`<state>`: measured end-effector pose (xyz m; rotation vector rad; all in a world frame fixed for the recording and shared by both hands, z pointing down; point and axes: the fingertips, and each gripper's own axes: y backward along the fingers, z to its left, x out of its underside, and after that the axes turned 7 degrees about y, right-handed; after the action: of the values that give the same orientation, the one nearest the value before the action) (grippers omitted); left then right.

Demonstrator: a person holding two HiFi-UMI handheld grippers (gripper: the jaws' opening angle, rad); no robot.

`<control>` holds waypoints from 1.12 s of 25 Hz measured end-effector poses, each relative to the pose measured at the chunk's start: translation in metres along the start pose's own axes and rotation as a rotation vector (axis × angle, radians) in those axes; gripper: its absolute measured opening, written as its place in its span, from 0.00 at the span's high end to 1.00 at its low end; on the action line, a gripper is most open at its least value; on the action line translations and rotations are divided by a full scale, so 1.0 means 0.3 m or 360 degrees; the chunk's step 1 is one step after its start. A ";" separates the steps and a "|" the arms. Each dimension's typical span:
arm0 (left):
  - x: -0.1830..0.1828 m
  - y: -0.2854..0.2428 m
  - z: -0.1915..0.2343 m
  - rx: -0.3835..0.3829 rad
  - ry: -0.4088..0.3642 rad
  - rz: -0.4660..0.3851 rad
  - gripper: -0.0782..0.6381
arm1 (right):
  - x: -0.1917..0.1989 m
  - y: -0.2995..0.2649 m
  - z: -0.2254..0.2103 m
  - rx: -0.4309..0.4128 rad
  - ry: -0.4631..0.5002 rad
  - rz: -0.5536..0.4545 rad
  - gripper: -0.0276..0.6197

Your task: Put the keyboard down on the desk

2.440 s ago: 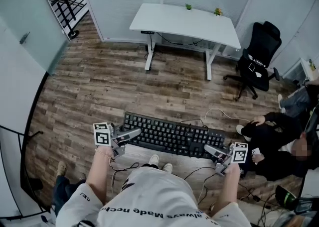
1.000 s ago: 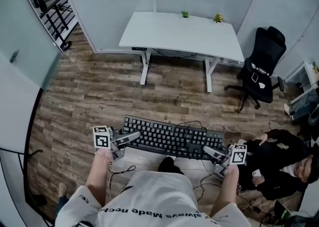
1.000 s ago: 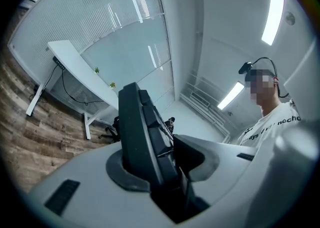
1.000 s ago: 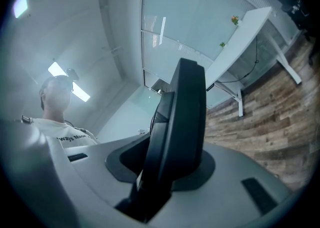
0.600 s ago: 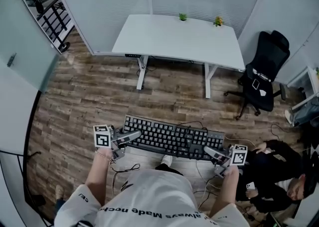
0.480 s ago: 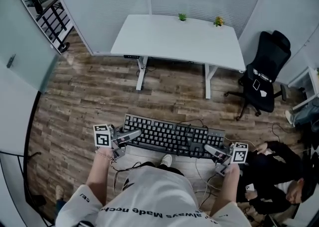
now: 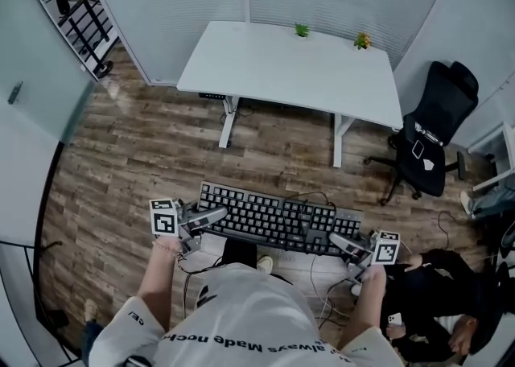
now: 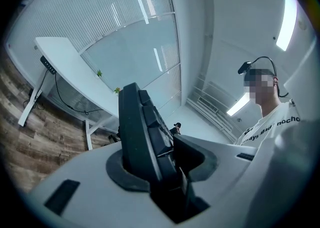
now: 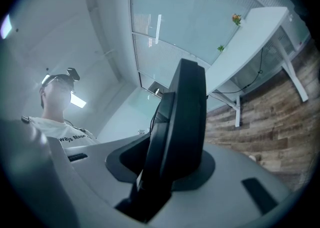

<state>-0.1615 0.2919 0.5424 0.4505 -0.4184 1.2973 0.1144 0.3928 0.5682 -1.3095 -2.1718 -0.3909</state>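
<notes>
In the head view, the left gripper (image 7: 211,216) is clamped on the left end of the black keyboard (image 7: 278,220) and the right gripper (image 7: 342,242) on its right end. The keyboard hangs level between them above the wood floor (image 7: 145,156). The white desk (image 7: 273,68) stands well ahead of both grippers.

In the left gripper view, the jaws pinch the keyboard's end edge (image 8: 142,132), with the desk (image 8: 65,64) beyond on the left.

In the right gripper view, the jaws grip the keyboard's other end (image 9: 182,122), with the desk (image 9: 255,29) beyond on the right.
</notes>
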 end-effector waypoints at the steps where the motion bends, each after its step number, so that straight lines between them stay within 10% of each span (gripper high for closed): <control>1: -0.021 -0.008 0.019 -0.0001 0.0002 -0.0002 0.66 | -0.021 -0.012 -0.018 0.0000 -0.0001 0.0003 0.75; 28: -0.811 -0.137 0.540 0.0028 0.0057 0.0031 0.66 | -0.662 -0.526 -0.447 0.0074 -0.0030 -0.0013 0.74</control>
<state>-0.1821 -0.0025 0.5453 0.4380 -0.3826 1.3270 0.0900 0.1070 0.5617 -1.2840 -2.1894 -0.3307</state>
